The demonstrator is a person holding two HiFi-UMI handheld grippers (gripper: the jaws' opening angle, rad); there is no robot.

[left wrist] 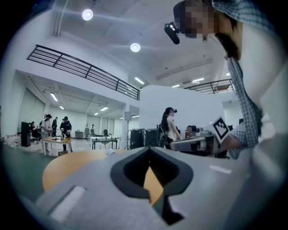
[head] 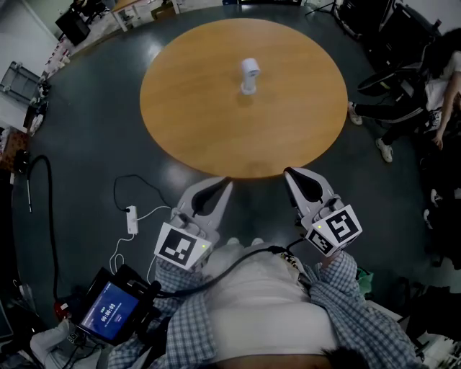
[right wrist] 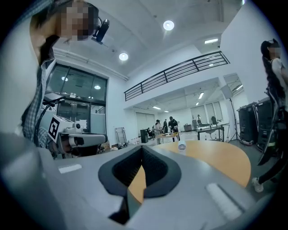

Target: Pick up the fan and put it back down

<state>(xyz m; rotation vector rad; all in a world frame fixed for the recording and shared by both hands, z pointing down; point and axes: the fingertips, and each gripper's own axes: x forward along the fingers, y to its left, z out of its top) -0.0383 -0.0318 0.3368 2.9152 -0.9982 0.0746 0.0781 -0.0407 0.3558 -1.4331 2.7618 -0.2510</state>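
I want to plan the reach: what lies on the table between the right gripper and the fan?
Nothing. In the head view, only bare wood of the round table runs from the right gripper to the fan.

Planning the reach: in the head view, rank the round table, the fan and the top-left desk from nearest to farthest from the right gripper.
1. round table: near edge just ahead of the right gripper.
2. fan: standing toward the table's far side.
3. desk: beyond the table, top left.
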